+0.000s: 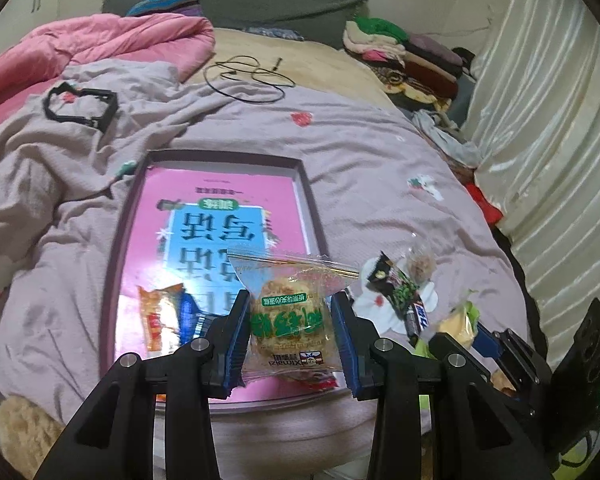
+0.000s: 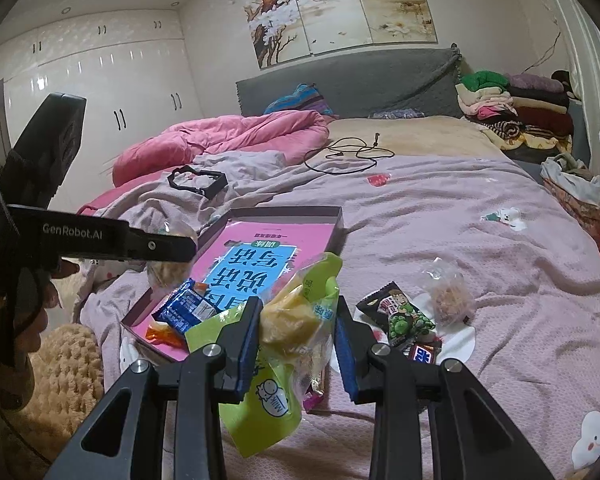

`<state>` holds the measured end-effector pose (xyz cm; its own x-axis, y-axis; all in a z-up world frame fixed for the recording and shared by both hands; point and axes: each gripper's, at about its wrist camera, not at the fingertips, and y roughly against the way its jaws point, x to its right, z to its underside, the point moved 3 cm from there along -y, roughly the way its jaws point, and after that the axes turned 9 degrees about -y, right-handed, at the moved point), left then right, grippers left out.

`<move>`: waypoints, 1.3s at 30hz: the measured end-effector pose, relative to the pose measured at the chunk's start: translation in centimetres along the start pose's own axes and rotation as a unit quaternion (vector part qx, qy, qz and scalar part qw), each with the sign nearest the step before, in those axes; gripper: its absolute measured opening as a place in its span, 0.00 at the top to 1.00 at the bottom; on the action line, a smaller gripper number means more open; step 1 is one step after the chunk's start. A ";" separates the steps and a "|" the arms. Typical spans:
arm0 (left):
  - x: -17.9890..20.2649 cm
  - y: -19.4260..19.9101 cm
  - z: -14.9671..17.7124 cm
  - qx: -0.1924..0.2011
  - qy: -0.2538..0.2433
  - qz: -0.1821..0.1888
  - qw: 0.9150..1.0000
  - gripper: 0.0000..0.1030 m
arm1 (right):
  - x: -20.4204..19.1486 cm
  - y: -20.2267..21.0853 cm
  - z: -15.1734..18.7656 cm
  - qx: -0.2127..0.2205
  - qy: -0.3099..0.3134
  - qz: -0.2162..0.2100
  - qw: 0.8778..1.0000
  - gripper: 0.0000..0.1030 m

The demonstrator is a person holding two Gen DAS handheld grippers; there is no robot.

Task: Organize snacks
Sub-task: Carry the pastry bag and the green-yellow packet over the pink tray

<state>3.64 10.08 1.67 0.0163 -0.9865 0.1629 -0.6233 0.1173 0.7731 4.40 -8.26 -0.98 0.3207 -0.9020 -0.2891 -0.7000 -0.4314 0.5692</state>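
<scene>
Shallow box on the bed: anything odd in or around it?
Yes. The shallow box holds a pink workbook under the blue snack pack and orange snack pack, and a black cable lies loose beyond.

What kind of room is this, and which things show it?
Most likely a home bedroom: the snacks lie on a bed under a lilac sheet, with a pink quilt, a grey padded headboard and white built-in wardrobes behind.

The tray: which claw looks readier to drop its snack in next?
Probably the left. The left claw holds its pastry packet right above the tray. The right claw grips a green cake packet nearer the tray's edge.
</scene>
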 end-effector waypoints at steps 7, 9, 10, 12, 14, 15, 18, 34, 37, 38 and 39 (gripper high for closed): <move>-2.6 0.7 0.3 0.006 0.022 -0.012 1.000 0.60 | -1.2 -0.4 0.2 -0.004 0.012 -0.003 1.000 0.66; -3.5 0.8 0.7 0.006 0.029 -0.016 0.999 0.60 | -1.6 -0.6 0.4 -0.007 0.018 -0.005 1.000 0.66; -4.0 0.8 0.8 0.005 0.033 -0.019 0.999 0.60 | -1.8 -0.8 0.5 -0.010 0.020 -0.006 1.000 0.66; -4.9 0.9 1.1 0.004 0.041 -0.023 0.999 0.60 | -2.1 -1.2 0.7 -0.016 0.023 -0.007 1.000 0.66; -5.9 0.9 1.5 0.002 0.049 -0.028 0.998 0.60 | -2.3 -1.7 0.8 -0.022 0.023 -0.011 0.999 0.66; -6.3 0.9 1.7 0.001 0.053 -0.031 0.998 0.60 | -2.4 -1.9 0.8 -0.024 0.023 -0.011 0.999 0.66; -7.6 0.8 2.3 -0.001 0.062 -0.040 0.997 0.60 | -2.7 -2.6 1.0 -0.033 0.026 -0.012 0.999 0.66; -11.4 -0.8 3.9 -0.019 0.075 -0.069 0.995 0.60 | -3.7 -6.3 2.4 -0.080 0.036 -0.014 0.996 0.66; -11.2 -1.2 4.0 -0.025 0.069 -0.071 0.995 0.60 | -3.7 -7.0 2.5 -0.086 0.034 -0.013 0.996 0.66; -11.2 -1.4 4.1 -0.027 0.067 -0.072 0.995 0.60 | -3.7 -7.2 2.5 -0.087 0.034 -0.013 0.996 0.66; -11.1 -1.6 4.1 -0.029 0.064 -0.074 0.995 0.60 | -3.8 -7.4 2.5 -0.089 0.035 -0.012 0.995 0.66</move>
<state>1.25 20.42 -3.89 0.2066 -0.9713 0.1179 -0.5606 -0.0187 0.8279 6.81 -1.61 -6.06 0.3849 -0.8874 -0.2538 -0.5689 -0.4447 0.6919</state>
